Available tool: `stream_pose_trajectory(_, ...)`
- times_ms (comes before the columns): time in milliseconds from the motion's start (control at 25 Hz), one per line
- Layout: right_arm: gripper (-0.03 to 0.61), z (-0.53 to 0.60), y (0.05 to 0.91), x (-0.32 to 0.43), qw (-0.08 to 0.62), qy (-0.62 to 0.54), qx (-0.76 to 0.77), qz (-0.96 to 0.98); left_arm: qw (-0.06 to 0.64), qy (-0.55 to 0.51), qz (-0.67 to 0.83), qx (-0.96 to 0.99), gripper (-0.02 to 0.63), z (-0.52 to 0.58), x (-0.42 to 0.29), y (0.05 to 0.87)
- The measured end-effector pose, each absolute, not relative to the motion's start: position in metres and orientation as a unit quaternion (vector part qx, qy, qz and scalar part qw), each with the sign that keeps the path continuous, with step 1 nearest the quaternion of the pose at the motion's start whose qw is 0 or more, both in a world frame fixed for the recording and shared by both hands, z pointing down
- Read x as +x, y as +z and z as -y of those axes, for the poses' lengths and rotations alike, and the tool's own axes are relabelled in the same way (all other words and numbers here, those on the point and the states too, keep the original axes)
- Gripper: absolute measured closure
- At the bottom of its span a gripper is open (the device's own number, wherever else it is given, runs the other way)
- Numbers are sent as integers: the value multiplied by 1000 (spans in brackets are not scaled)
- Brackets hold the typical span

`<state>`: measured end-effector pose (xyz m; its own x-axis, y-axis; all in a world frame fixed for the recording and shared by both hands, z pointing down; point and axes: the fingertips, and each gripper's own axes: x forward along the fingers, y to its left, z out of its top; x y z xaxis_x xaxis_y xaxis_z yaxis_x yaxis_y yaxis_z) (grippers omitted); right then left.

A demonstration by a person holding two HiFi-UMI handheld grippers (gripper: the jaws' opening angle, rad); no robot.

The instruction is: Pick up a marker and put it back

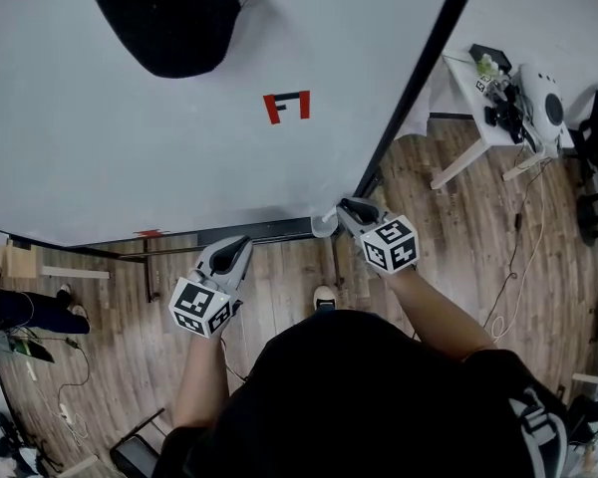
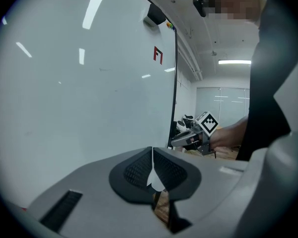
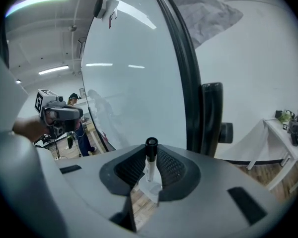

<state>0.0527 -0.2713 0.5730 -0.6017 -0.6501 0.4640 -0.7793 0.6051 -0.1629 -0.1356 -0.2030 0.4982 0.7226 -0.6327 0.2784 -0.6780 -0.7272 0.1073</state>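
Plainly, right tool (image 3: 150, 151) clamps one marker (image 3: 149, 165); left tool (image 2: 152, 156) is closed, empty.

L tongs (image 2: 152, 158): jaws together, tips touching, nothing between. R tongs (image 3: 150, 169): jaws clamped on marker (image 3: 150, 152), cap end out front. Both forearms bare, extended fwd. Tongs side by side, apart; R slightly further fwd.
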Motion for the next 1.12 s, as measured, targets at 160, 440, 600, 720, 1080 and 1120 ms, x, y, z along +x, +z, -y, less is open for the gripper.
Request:
stream_pose_trajectory(160,515,265,561,62,172,172,413,878,95,113,352,924,597,202,-131,495)
stream_pose_trajectory(440,515,254,543,84,156,165,427,876,90,108,346,928,597,207,-121,491)
stream_pose_trajectory(600,515,248,539,97,152,163,436,872,86,106,339,931,597,210,-112,488)
stream_pose_trajectory(720,515,244,538,102,151,164,440,870,85,107,335,932,597,209,-107,488)
stream_pose_trajectory(1080,515,245,539,101,150,166,434,873,85,110,339,930,597,208,-108,488)
stream_pose_trajectory(1120,515,246,539,99,151,165,432,874,85,110,341,930,597,209,-109,488)
